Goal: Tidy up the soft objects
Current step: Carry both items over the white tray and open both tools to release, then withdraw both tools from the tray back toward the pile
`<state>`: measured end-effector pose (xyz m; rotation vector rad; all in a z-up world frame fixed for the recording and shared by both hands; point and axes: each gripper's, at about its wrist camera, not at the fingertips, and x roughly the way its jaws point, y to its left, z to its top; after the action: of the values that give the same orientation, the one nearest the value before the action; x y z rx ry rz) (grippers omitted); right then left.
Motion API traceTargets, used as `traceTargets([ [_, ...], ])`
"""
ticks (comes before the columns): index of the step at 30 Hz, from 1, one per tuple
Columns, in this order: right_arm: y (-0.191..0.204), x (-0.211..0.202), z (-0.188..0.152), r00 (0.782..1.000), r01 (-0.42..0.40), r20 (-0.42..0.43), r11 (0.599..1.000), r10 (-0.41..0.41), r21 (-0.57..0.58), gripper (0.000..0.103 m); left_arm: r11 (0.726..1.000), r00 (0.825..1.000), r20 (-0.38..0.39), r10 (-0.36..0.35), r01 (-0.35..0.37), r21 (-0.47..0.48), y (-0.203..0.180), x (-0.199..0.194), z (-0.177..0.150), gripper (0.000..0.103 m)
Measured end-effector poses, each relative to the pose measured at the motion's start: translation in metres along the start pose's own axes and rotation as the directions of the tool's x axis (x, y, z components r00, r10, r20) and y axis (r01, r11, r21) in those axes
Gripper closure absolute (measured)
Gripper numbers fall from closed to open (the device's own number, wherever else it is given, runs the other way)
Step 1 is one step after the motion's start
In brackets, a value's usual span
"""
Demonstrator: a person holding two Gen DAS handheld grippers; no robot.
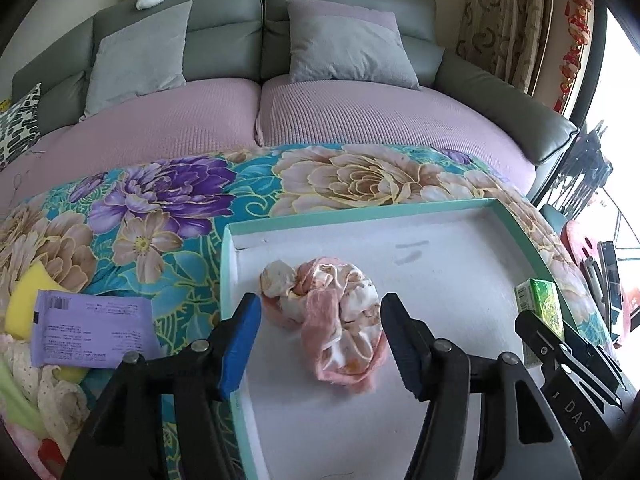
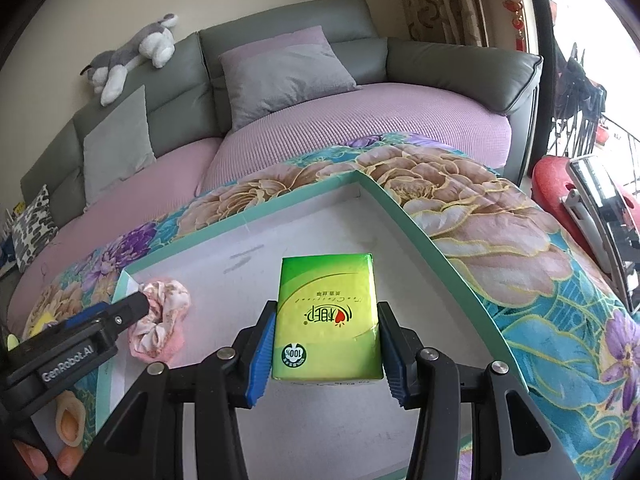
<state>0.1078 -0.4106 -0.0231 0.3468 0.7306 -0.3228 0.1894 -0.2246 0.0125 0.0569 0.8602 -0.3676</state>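
Observation:
A pink floral scrunchie point(image 1: 332, 320) lies on the white floor of a shallow tray with a teal rim point(image 1: 360, 210). My left gripper point(image 1: 320, 304) stands open around it, one finger on each side, the pads not pressing it. In the right wrist view that left gripper point(image 2: 138, 304) comes in from the left, its tip at the scrunchie point(image 2: 164, 312). My right gripper point(image 2: 326, 312) is shut on a green tissue pack point(image 2: 326, 280) over the tray's right part, near the rim point(image 2: 400, 216). The pack point(image 1: 538, 300) also shows at the right edge of the left wrist view.
The tray rests on a floral quilt point(image 1: 160, 200) spread over a pink and grey sofa. Left of the tray lie a purple packet point(image 1: 92, 332), a yellow sponge point(image 1: 28, 300) and a lace cloth point(image 1: 52, 392). Grey cushions point(image 1: 344, 48) and a plush dog point(image 2: 132, 56) are behind.

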Motion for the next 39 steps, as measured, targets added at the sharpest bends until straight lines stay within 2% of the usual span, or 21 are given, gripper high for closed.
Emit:
traceTargets([
  [1,0.000,0.000,0.000,1.000,0.002,-0.002,1.000,-0.002,-0.002,0.052,1.000,1.000,0.000,0.005,-0.005,0.000,0.000,-0.001,0.000,0.038],
  [5,0.001,0.000,0.001,1.000,0.001,-0.016,1.000,-0.001,-0.001,0.048,1.000,1.000,0.006,0.010,-0.010,-0.012,0.005,-0.005,-0.001,0.022],
  [8,0.002,-0.002,0.001,1.000,0.005,-0.016,1.000,-0.005,-0.001,0.046,0.999,1.000,0.011,0.012,-0.012,-0.031,0.009,-0.007,-0.001,0.020],
  [11,0.003,-0.001,0.001,1.000,0.004,-0.021,1.000,-0.005,-0.007,0.045,0.998,1.000,0.015,0.018,-0.017,-0.061,0.016,-0.010,-0.002,0.012],
  [12,0.004,-0.001,0.000,1.000,0.009,-0.025,1.000,-0.010,-0.012,0.044,0.997,1.000,0.017,0.020,-0.018,-0.070,0.018,-0.011,-0.002,0.011],
  [15,0.005,0.000,0.000,0.999,0.024,-0.029,1.000,-0.024,-0.019,0.027,0.996,0.999,0.027,0.024,-0.021,-0.084,0.023,-0.015,-0.003,0.011],
  [18,0.005,0.000,0.000,0.999,0.021,-0.028,1.000,-0.021,-0.019,0.024,0.995,0.999,0.033,0.031,-0.028,-0.093,0.027,-0.018,-0.005,0.011],
  [20,0.005,-0.001,0.000,1.000,0.016,-0.025,1.000,-0.017,-0.020,0.018,0.994,0.999,0.031,0.027,-0.023,-0.103,0.031,-0.019,-0.006,0.010],
  [24,0.004,-0.002,0.001,1.000,-0.007,-0.016,1.000,0.007,-0.002,0.012,0.992,0.999,0.035,0.009,-0.004,-0.124,0.037,-0.022,-0.008,0.010],
  [27,0.002,-0.005,0.002,1.000,-0.022,-0.005,0.999,0.022,0.024,0.000,0.991,0.999,0.041,0.005,0.001,-0.131,0.041,-0.026,-0.008,0.010],
  [35,0.007,-0.016,0.003,0.999,-0.046,0.013,0.998,0.046,0.034,0.000,0.979,0.998,0.068,0.015,-0.001,-0.205,0.061,-0.049,-0.013,0.010],
  [39,0.018,-0.019,0.000,0.995,-0.102,-0.014,0.994,0.102,0.026,0.000,0.971,0.995,0.096,0.029,-0.005,-0.238,0.074,-0.065,-0.017,0.010],
])
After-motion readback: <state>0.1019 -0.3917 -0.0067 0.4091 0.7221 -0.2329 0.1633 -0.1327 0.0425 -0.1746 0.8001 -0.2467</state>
